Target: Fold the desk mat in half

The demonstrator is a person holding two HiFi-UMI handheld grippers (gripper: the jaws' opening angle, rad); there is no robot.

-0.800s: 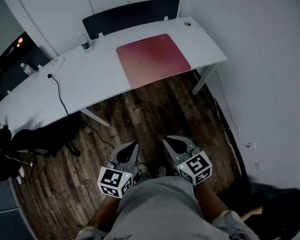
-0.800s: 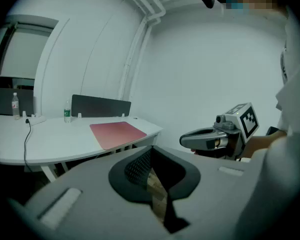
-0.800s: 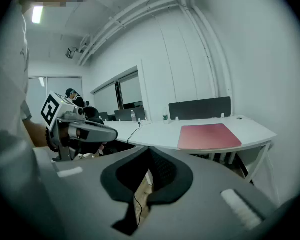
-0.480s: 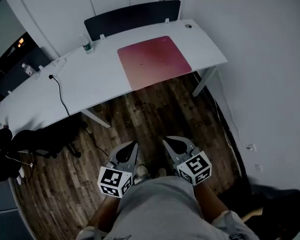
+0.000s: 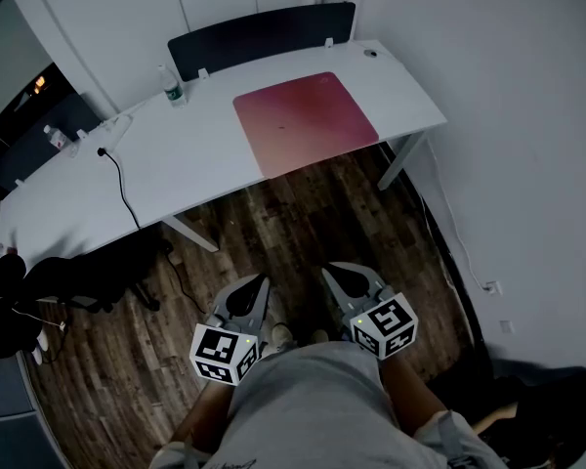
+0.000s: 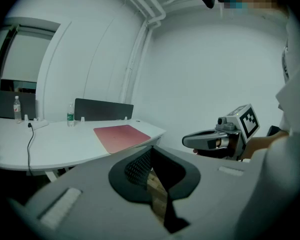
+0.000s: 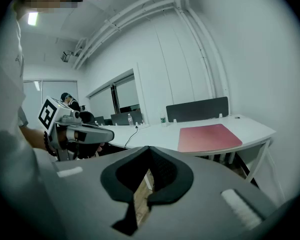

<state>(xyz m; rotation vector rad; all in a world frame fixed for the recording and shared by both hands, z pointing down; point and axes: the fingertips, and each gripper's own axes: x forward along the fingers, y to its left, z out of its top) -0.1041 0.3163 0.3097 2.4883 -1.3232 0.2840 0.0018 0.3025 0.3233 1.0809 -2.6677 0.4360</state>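
Note:
A pink-red desk mat point(image 5: 306, 120) lies flat and unfolded on the right part of the white desk point(image 5: 186, 159). It also shows in the left gripper view point(image 6: 121, 135) and the right gripper view point(image 7: 209, 136). Both grippers hang close to the person's body over the wooden floor, well short of the desk. My left gripper point(image 5: 257, 285) has its jaws together with nothing in them point(image 6: 151, 151). My right gripper point(image 5: 331, 274) is shut and empty too point(image 7: 149, 149). Each gripper appears in the other's view: the right point(image 6: 190, 140) and the left point(image 7: 107, 134).
A dark divider panel point(image 5: 264, 32) stands along the desk's far edge, with a water bottle point(image 5: 169, 84) beside it. A black cable point(image 5: 117, 179) trails over the desk. A black chair point(image 5: 68, 277) sits at left. A desk leg point(image 5: 400, 159) and the wall bound the right side.
The desk and mat have slid slightly down and right in the head view as the head shifted. Both grippers stay where they were, shut.

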